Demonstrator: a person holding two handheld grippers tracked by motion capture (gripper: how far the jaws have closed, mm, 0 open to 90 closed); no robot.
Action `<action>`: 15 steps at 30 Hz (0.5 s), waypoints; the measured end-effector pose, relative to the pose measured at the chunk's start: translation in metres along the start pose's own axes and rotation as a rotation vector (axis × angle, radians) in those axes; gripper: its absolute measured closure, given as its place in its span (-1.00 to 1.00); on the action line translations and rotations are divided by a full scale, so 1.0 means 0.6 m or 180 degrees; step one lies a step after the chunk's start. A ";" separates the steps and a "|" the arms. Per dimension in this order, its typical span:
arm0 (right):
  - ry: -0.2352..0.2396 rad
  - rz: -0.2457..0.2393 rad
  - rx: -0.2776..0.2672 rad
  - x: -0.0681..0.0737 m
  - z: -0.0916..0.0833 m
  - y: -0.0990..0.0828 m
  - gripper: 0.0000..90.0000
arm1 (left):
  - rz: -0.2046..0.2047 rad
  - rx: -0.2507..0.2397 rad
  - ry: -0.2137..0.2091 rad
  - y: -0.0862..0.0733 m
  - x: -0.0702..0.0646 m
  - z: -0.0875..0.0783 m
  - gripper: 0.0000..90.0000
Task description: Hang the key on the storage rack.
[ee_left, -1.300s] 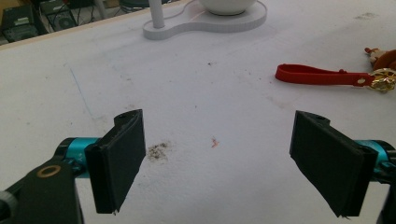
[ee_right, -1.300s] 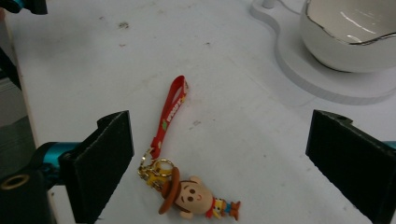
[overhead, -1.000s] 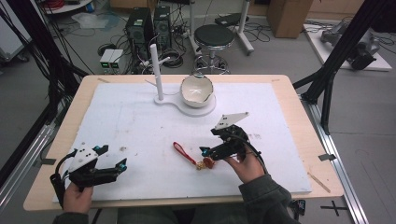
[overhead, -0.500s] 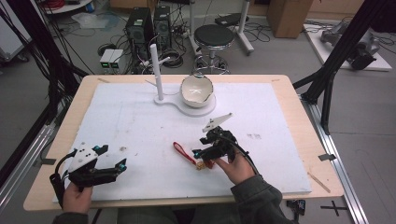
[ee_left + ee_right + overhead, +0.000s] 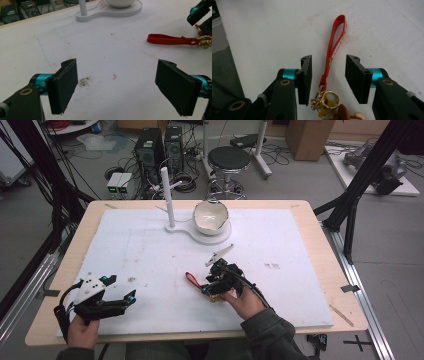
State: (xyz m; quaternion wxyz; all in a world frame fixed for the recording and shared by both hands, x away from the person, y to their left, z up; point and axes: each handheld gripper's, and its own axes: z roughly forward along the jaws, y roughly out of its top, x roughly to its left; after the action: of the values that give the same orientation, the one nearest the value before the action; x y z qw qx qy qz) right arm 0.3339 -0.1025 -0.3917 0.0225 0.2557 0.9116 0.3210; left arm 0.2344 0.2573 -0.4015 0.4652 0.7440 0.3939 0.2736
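— High view first: what's on the table (image 5: 300, 212)?

— Pale wooden top, rounded corners, mostly covered by a matte white sheet (image 5: 150, 255) with faint smudges. Far side, middle: a white figure-eight-shaped base (image 5: 197, 232) with a slim upright post (image 5: 167, 195) on one lobe and a glossy white bowl (image 5: 211, 216) on the other.

— And the key strap?

— A flat red strap (image 5: 335, 42), looped at its far end, lies on the sheet in the near middle. In the right gripper view it ends in a shiny gold clasp and ring (image 5: 325, 98), with a small brown charm (image 5: 345, 113) at the bottom edge; the charm's shape I cannot tell.

— Where's the right gripper?

— The right gripper (image 5: 327, 77) sits directly over the strap's clasp end, jaws partly apart, one ribbed black pad on either side of the strap, not touching it. Teal collars sit behind the pads.

— The left one?

— The left gripper (image 5: 122, 87) is held near the table's near left corner, well apart from the strap. Its jaws stand wide, flat black pads over bare sheet with a dark speck patch between them.
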 end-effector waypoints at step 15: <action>-0.0011 0.0027 0.0128 0.010 0.029 0.000 0.39 | 0.0015 0.0002 0.0011 0.001 -0.001 -0.001 -0.58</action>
State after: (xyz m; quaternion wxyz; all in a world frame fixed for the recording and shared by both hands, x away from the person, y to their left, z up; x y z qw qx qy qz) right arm 0.3320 -0.0898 -0.4047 0.0177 0.2605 0.9167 0.3023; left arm 0.2341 0.2570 -0.4011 0.4635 0.7446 0.3931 0.2759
